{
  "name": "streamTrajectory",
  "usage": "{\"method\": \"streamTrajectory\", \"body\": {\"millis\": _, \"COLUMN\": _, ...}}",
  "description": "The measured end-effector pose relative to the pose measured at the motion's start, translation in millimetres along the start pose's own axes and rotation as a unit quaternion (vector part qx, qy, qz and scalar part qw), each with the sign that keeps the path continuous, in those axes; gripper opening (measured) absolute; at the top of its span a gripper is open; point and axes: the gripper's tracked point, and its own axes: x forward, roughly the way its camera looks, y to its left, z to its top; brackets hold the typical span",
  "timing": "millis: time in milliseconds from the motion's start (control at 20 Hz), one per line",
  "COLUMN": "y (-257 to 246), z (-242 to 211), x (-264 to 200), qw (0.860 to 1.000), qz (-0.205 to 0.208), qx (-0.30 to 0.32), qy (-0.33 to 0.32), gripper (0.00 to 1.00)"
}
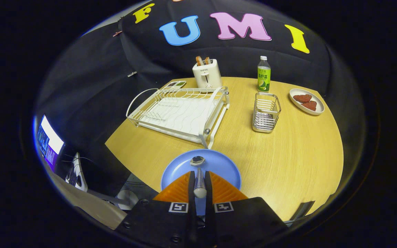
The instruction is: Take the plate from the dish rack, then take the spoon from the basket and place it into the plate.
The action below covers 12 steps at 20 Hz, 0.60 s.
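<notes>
Over the blue plate point(219, 165) near the worktop point(288, 162) edge, gripper point(200, 182) clenched on the spoon point(199, 172) handle, holding the bowl just above the plate, likely for release; dish rack point(181, 113) and basket point(266, 112) standing beyond, emptied.

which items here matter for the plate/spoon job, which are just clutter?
Job: blue plate, spoon clamped in the gripper over the plate, dish rack, wire basket.
Clutter: toaster, green bottle, white dish of red pieces, small tray.
</notes>
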Motion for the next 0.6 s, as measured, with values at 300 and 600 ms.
{"method": "streamTrajectory", "body": {"millis": 300, "y": -4, "z": -19, "x": 17, "qw": 1.000, "qz": -0.004, "qx": 0.006, "qy": 0.014, "gripper": 0.13}}
{"method": "streamTrajectory", "body": {"millis": 600, "y": -10, "z": -56, "x": 25, "qw": 0.998, "qz": -0.008, "qx": -0.006, "qy": 0.060, "gripper": 0.17}}
